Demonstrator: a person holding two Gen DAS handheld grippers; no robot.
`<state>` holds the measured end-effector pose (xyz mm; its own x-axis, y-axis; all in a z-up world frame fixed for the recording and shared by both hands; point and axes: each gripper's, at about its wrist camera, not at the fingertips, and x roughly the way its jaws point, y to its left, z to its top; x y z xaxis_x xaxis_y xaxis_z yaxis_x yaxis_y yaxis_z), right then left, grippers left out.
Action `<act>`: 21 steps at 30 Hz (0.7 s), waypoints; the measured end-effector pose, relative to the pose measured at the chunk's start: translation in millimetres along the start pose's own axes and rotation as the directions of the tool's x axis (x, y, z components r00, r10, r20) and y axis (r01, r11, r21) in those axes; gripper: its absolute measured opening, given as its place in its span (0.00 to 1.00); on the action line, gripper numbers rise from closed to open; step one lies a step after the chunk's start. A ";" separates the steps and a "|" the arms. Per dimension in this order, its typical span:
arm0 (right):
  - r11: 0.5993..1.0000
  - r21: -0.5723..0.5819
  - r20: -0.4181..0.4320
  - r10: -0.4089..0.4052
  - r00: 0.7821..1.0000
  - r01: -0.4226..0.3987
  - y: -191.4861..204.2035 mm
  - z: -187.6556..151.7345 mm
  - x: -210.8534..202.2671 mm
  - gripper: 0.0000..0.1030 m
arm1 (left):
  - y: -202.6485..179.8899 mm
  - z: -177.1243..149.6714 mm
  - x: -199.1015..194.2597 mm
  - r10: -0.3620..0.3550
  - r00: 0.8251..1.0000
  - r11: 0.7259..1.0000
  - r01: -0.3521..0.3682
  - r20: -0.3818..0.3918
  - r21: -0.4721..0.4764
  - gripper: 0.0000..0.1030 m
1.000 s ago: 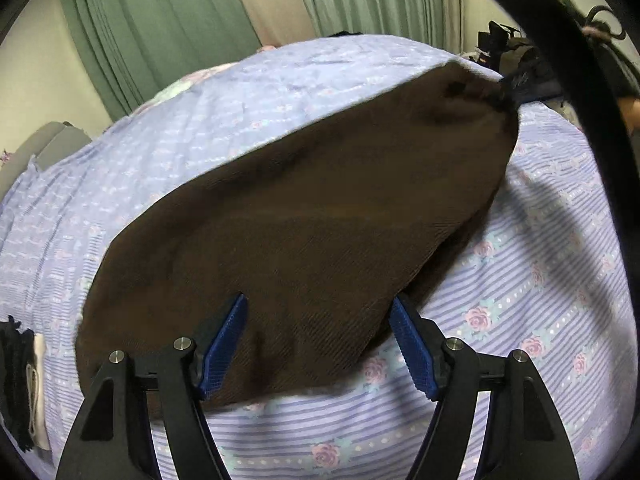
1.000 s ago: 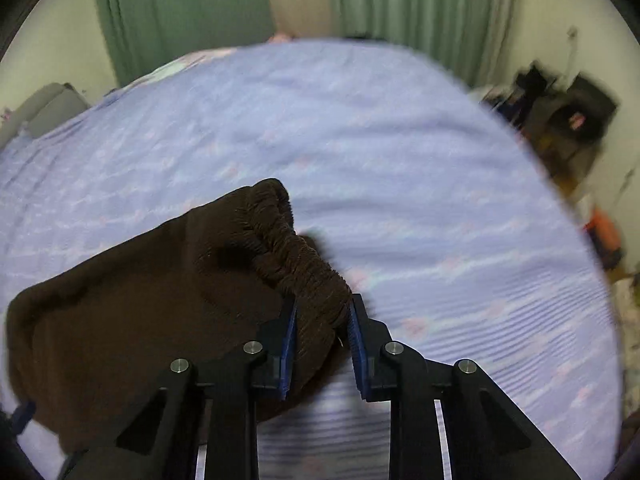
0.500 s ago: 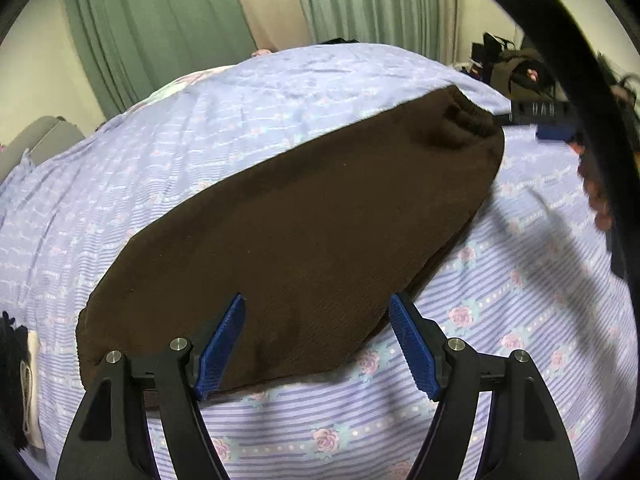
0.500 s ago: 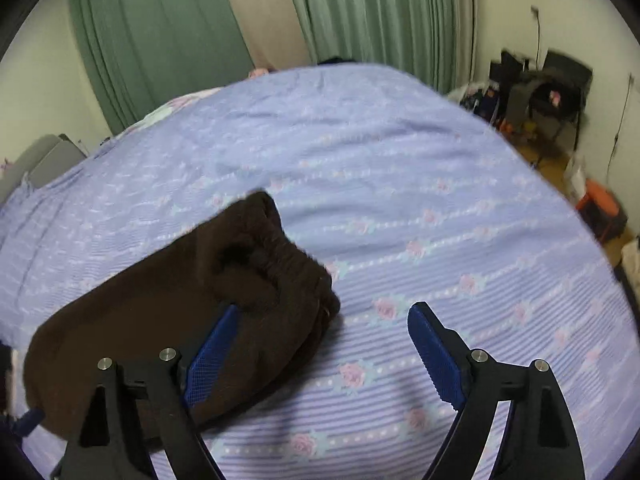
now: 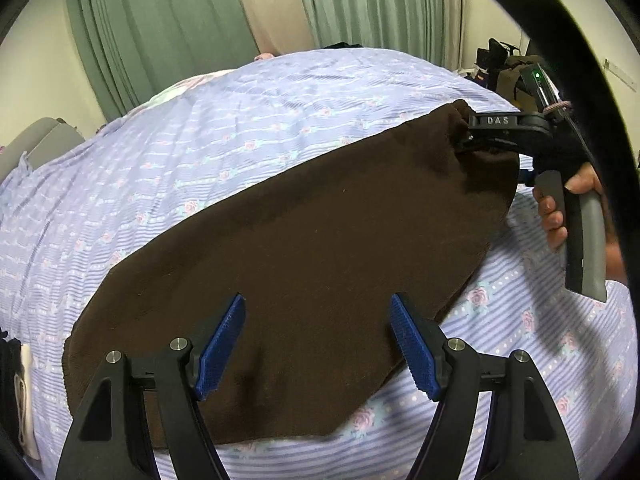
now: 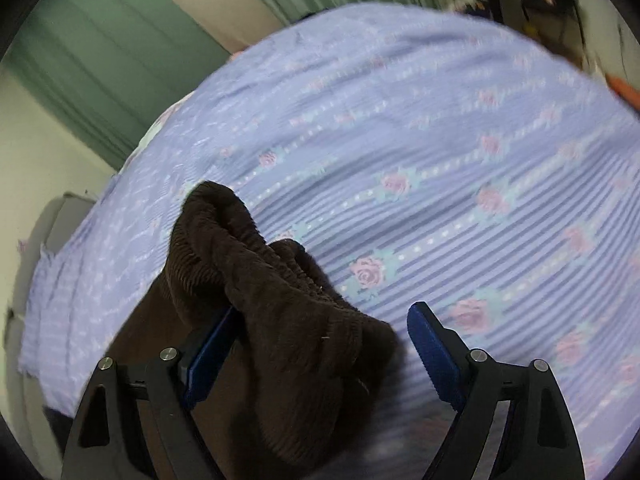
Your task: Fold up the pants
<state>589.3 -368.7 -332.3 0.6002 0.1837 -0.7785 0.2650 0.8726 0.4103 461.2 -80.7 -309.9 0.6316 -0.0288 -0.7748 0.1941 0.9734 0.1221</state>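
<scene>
The brown corduroy pants (image 5: 304,240) lie flat and folded on the bed, running from the near left to the far right. My left gripper (image 5: 318,340) is open and empty above their near end. My right gripper (image 6: 320,344) is open, its jaws wide on either side of the gathered elastic waistband (image 6: 280,280). In the left wrist view the right gripper (image 5: 472,136) shows at the far waistband corner, held by a hand.
The bed (image 5: 200,152) has a lilac striped cover with pink roses. Green curtains (image 5: 168,32) hang behind it. Dark clutter (image 5: 496,60) stands at the far right beside the bed. A dark item (image 5: 12,392) lies at the left edge.
My right gripper let go of the waistband and opened wide, then moved back in over it. The left gripper stayed open above the pants' near end.
</scene>
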 end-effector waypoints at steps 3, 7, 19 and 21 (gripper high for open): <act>0.997 0.075 -0.010 0.034 0.999 -0.033 -3.0 -1.2 3.1 0.47 | -2.3 4.7 7.9 -0.002 1.000 1.000 0.002 -0.008 -0.013 0.72; 0.979 0.146 0.067 0.134 0.989 -0.143 -7.7 -5.8 -39.1 0.38 | 0.5 5.7 7.7 -0.029 1.000 0.999 0.029 -0.003 -0.028 0.72; 0.996 -0.042 0.120 -0.079 0.990 0.085 37.8 -15.8 -80.7 0.37 | 22.8 -19.3 48.5 -0.126 0.978 0.985 0.104 -0.165 -0.135 0.75; 0.984 -0.134 0.150 -0.095 0.984 0.116 64.9 -15.3 -94.9 0.37 | 24.2 -20.9 55.5 -0.134 0.974 0.986 0.113 -0.181 -0.122 0.76</act>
<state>538.0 -322.6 -239.2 0.6787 0.0299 -0.7338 0.2291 0.9407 0.2502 485.3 -54.1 -362.9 0.4537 -0.1172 -0.8834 0.1709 0.9844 -0.0428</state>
